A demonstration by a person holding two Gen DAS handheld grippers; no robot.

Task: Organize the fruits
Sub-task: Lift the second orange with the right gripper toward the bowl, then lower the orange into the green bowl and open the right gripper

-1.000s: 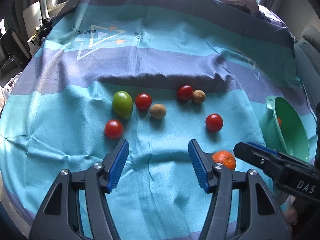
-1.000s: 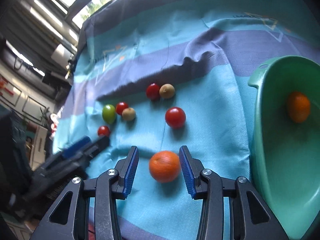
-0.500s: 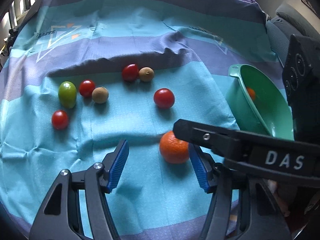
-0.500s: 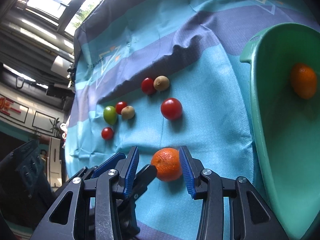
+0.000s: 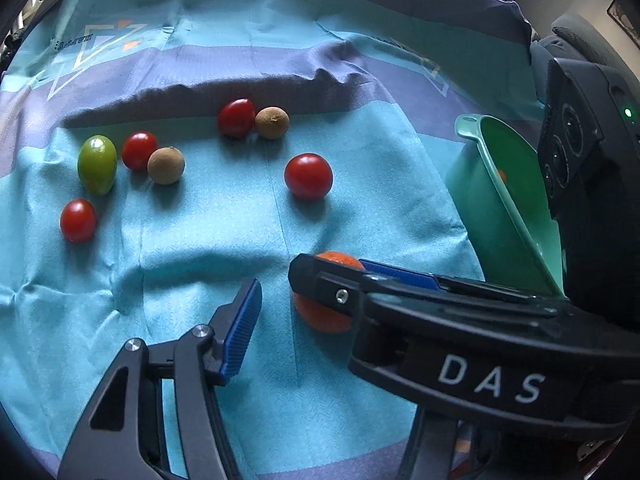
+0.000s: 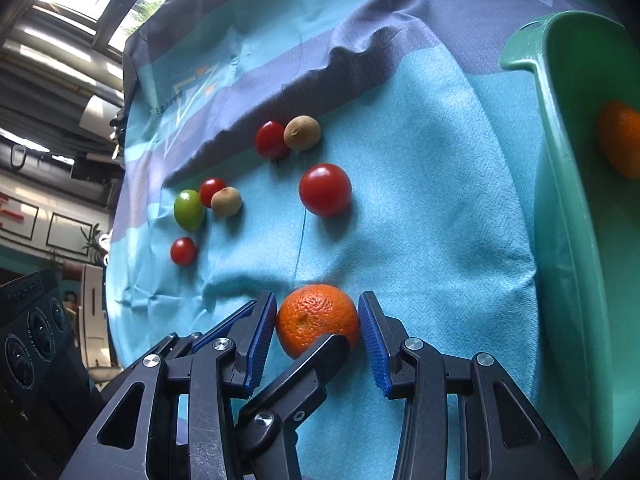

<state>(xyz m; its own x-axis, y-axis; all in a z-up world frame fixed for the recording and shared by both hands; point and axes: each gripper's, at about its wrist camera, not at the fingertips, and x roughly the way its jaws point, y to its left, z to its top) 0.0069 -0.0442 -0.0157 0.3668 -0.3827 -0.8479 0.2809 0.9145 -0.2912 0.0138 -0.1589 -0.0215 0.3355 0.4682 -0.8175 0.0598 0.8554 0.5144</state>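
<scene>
Orange mandarin (image 6: 316,320) lies on the teal striped cloth (image 6: 420,240), near edge, between the blue pads of the right gripper (image 6: 318,330). Right jaws bracket it closely, left pad touching or nearly so, right pad just clear; not clamped. Left gripper (image 5: 304,312) spread wide around the same mandarin (image 5: 320,316), one finger crossing in front of it. Second mandarin (image 6: 620,140) sits inside green bowl (image 6: 560,200), right. Large cherry tomato (image 6: 325,189) beyond the mandarin; more tomatoes, two brown fruits and a green fruit (image 6: 189,210) far left.
</scene>
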